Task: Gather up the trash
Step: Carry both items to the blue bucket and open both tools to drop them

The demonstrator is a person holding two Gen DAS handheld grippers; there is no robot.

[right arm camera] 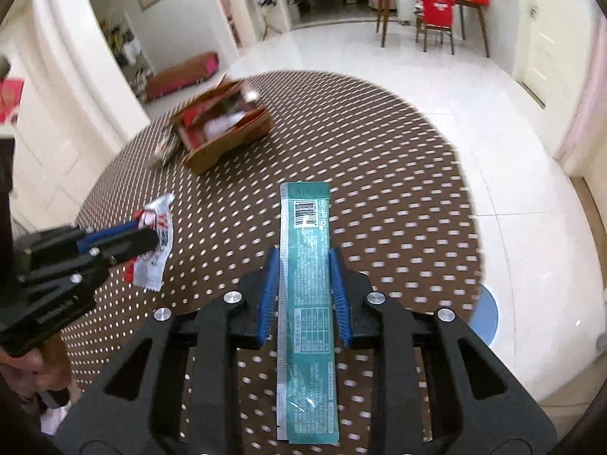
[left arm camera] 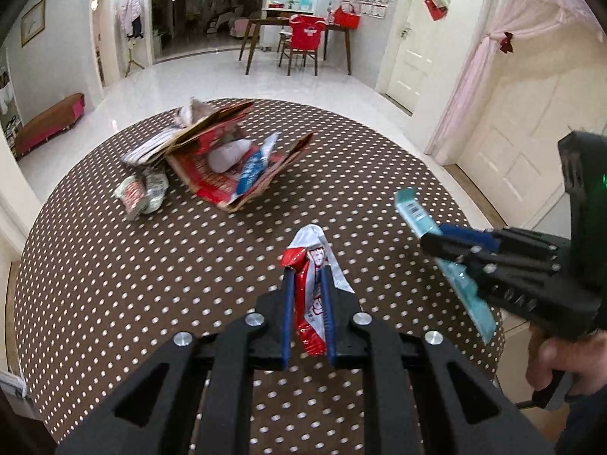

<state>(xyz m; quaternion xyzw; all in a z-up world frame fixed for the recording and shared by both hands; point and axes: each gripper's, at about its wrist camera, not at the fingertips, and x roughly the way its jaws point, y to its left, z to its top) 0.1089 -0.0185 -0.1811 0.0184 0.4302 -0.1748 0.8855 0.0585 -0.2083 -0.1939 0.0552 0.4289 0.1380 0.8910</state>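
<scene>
My left gripper (left arm camera: 306, 276) is shut on a red and white wrapper (left arm camera: 312, 265) and holds it above the round brown dotted table (left arm camera: 114, 265). My right gripper (right arm camera: 305, 261) is shut on a long teal wrapper (right arm camera: 305, 303), also above the table. In the left wrist view the right gripper (left arm camera: 447, 242) shows at the right with the teal wrapper (left arm camera: 413, 212). In the right wrist view the left gripper (right arm camera: 148, 237) shows at the left with the red and white wrapper (right arm camera: 153, 261). A torn red cardboard box (left arm camera: 227, 167) with trash inside lies at the table's far side.
Crumpled white wrappers (left arm camera: 142, 191) lie left of the box. The box (right arm camera: 224, 129) also shows in the right wrist view. Beyond the table is a white tiled floor (left arm camera: 265, 79), a wooden desk with a red-covered chair (left arm camera: 303, 41) and a low bench (left arm camera: 49, 121).
</scene>
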